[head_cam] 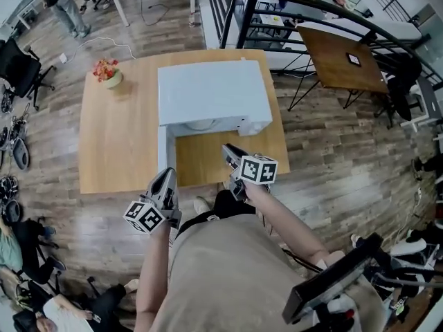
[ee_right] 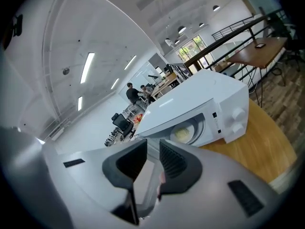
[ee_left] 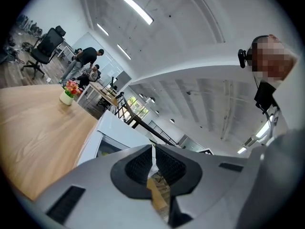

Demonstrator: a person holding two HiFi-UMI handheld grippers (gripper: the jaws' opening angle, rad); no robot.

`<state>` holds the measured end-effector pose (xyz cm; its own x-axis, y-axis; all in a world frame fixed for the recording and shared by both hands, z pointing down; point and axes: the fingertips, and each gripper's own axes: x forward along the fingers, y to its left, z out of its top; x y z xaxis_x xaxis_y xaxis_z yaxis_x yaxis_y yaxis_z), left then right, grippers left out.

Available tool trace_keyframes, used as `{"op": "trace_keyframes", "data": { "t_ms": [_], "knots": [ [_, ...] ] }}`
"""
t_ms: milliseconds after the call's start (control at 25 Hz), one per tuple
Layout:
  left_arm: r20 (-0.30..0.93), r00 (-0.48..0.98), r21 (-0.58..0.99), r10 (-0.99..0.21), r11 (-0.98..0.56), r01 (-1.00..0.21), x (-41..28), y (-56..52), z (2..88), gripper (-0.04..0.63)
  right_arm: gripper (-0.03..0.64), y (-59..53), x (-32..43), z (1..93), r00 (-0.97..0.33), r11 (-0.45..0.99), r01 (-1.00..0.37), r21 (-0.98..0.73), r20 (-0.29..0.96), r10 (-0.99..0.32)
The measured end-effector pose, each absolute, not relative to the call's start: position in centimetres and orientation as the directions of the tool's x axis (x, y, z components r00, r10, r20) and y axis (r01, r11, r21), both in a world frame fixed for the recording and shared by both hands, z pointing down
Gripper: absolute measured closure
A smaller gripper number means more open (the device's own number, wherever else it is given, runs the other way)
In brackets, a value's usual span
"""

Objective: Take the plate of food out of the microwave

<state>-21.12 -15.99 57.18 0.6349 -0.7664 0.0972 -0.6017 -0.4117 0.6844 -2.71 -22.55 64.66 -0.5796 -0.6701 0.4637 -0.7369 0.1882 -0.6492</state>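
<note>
1. Right gripper (ee_right: 153, 144) is nearest in its own view. Its jaws stand a narrow slit apart with nothing between them, and it is aimed towards the microwave's open front.
2. Left gripper (ee_left: 153, 149) has its pads meeting at the tips and holds nothing. In the head view it hangs over the near edge of the worktop (head_cam: 118, 144), just beside the open door (head_cam: 166, 156).
3. Beyond both stands the white microwave (head_cam: 211, 92), its door open to the left and its knobs on the right.
4. The plate of food (ee_right: 183, 132) sits inside the cavity, pale with a yellowish heap on it. Neither gripper touches it.
5. My judgement is that this is the approach: the door is already open and the plate is not yet grasped.
6. The next move probably calls for widening the right jaws, entering the cavity level and closing on the plate's near rim. The plate should then come out flat so the food does not slide.
7. A flower pot (head_cam: 107, 72) stands at the worktop's far corner, well apart.
</note>
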Motion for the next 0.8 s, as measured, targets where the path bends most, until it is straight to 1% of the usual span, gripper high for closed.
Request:
{"op": "trace_keyframes", "data": {
  "t_ms": [120,280,360,400,560,720,800],
  "knots": [
    [0.113,0.613,0.682,-0.782,-0.387,-0.620,-21.3,-16.8,57.6,0.592,0.549,-24.1,-3.4,65.8,-0.579,0.198,-0.748,-0.633,0.478,-0.660],
    [0.142,0.598,0.686,-0.789,-0.357,-0.634,-20.5,-17.4,58.2,0.592,0.546,-26.5,-2.8,69.4,-0.539,0.102,-0.754,-0.649,0.523,-0.660],
    [0.146,0.586,0.684,-0.797,-0.347,-0.642,-20.2,-17.7,58.2,0.592,0.466,-27.8,-2.6,71.3,-0.526,0.061,-0.753,-0.656,0.542,-0.656],
    [0.150,0.579,0.684,-0.801,-0.339,-0.646,-20.2,-18.0,58.1,0.592,0.447,-28.5,-2.6,72.2,-0.517,0.040,-0.754,-0.656,0.555,-0.652],
    [0.183,0.551,0.672,-0.814,-0.306,-0.674,-20.1,-19.5,58.3,0.592,0.443,-31.1,-2.8,77.1,-0.471,-0.055,-0.767,-0.639,0.619,-0.628],
    [0.226,0.540,0.655,-0.811,-0.284,-0.700,-19.1,-20.4,58.8,0.592,0.443,-32.8,-3.2,81.6,-0.403,-0.082,-0.814,-0.574,0.662,-0.632],
    [0.241,0.539,0.649,-0.807,-0.279,-0.708,-18.6,-20.7,59.0,0.592,0.389,-33.7,-3.7,82.9,-0.376,-0.088,-0.828,-0.554,0.665,-0.645]
  ]
}}
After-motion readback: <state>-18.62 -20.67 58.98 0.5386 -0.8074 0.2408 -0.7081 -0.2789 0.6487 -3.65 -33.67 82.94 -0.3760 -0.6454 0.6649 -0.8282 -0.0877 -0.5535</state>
